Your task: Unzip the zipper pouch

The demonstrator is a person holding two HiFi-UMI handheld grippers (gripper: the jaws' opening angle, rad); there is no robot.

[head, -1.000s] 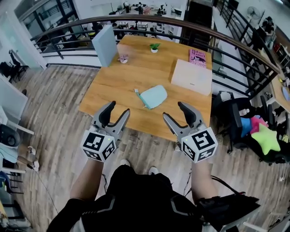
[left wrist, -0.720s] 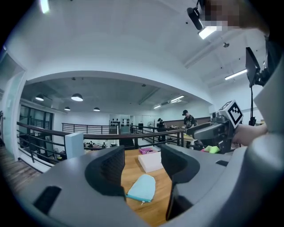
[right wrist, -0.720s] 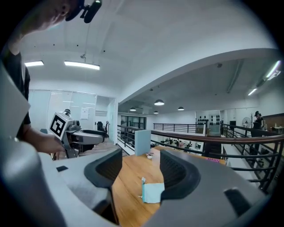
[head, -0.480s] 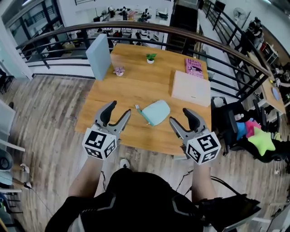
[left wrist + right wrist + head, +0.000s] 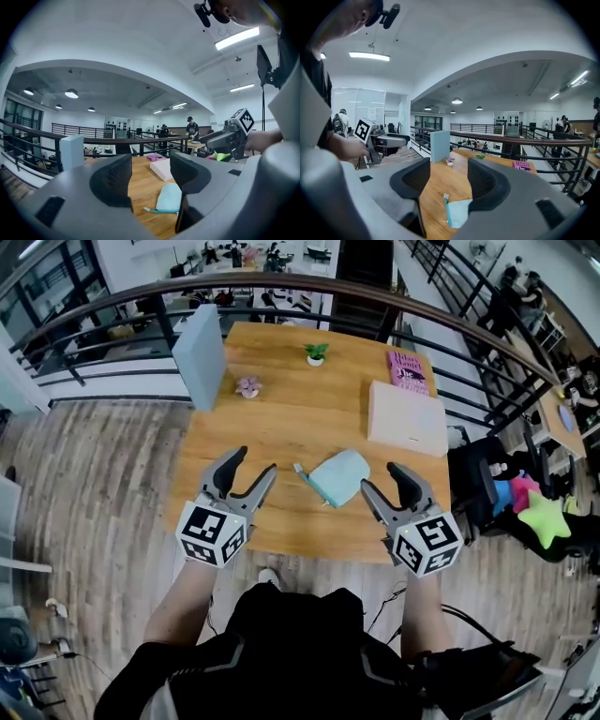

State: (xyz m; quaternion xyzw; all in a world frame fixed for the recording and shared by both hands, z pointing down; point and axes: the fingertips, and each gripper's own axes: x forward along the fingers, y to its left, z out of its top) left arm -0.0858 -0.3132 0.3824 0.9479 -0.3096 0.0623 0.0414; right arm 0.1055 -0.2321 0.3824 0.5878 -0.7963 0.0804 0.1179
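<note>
In the right gripper view the zipper pouch (image 5: pixel 458 213) lies partly hidden behind one jaw.

pouch (image 5: pixel 339 476) on table (image 5: pixel 281 427), box (image 5: pixel 407 425) behind

Pale teal pouch (image 5: pixel 341 476) lies flat near the front edge of the wooden table (image 5: pixel 281 418), tilted diagonally. Zipper side faces left, with a teal strap (image 5: pixel 307 477) trailing alongside.

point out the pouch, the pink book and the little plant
pouch (image 5: pixel 342 474), head view, middle of its body
pink book (image 5: pixel 407 368), head view, centre of its cover
plant (image 5: pixel 316 351), head view, its green leaves
</note>
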